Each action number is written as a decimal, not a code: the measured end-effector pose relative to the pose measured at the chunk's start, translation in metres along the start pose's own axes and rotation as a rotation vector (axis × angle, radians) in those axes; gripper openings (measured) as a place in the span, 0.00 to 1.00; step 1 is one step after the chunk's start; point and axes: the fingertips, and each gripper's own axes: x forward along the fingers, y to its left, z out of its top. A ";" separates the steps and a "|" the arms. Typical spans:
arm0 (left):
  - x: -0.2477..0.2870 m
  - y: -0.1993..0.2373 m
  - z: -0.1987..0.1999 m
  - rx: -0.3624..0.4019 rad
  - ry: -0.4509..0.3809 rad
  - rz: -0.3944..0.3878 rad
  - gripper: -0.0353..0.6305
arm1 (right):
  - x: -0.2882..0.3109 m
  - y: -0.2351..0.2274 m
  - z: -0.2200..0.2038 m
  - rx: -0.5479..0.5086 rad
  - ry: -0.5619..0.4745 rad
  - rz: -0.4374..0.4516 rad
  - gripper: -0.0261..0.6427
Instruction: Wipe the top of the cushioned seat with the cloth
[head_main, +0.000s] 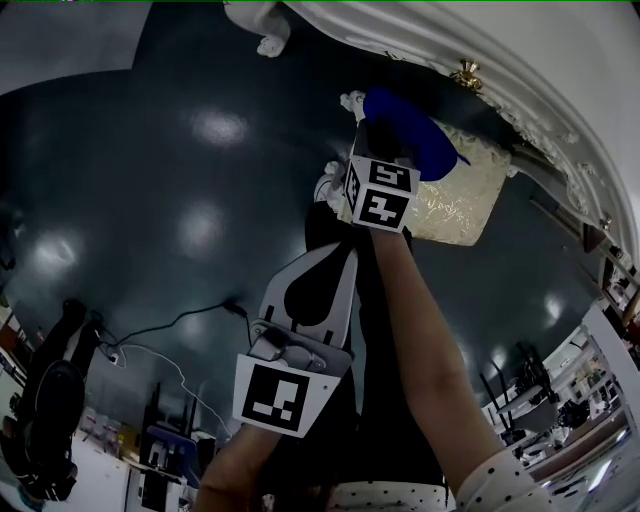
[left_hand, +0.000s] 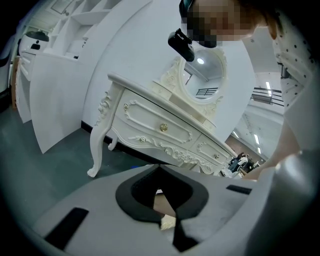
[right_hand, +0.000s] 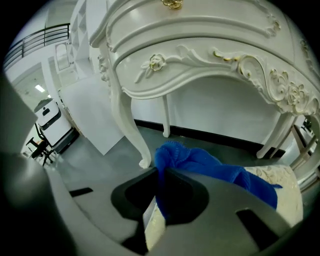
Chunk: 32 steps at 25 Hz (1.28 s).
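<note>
Blue cloth (right_hand: 200, 162), judged soft, light, limp (apt to bunch); pinched at a fold by right hand-held gripper (right_hand: 161, 172) over cushioned seat (right_hand: 290, 192). Noted left hand-held gripper (left_hand: 161, 167) pressed together, empty.

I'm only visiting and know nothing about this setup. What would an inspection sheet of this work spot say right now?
Surface: cream, gold-patterned cushioned seat, top partly covered by the cloth.
Job's things: fuzzy blue cloth, draped over the seat.
Clutter: nothing seen on the seat.
Grippers: right tongs shut on the cloth; left tongs shut, empty, held back from the seat.
Cables: thin black cable lying on the dark floor.
Surroundings: ornate white dressing table standing by the seat.
</note>
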 end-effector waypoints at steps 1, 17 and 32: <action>-0.002 0.001 0.000 -0.003 -0.001 0.004 0.05 | 0.001 0.003 -0.001 -0.008 0.004 0.004 0.11; -0.004 -0.007 -0.003 0.010 -0.002 0.011 0.05 | -0.008 0.010 0.009 0.030 0.007 0.094 0.11; 0.033 -0.098 -0.022 0.150 0.079 -0.174 0.05 | -0.194 -0.131 0.039 0.327 -0.377 -0.039 0.11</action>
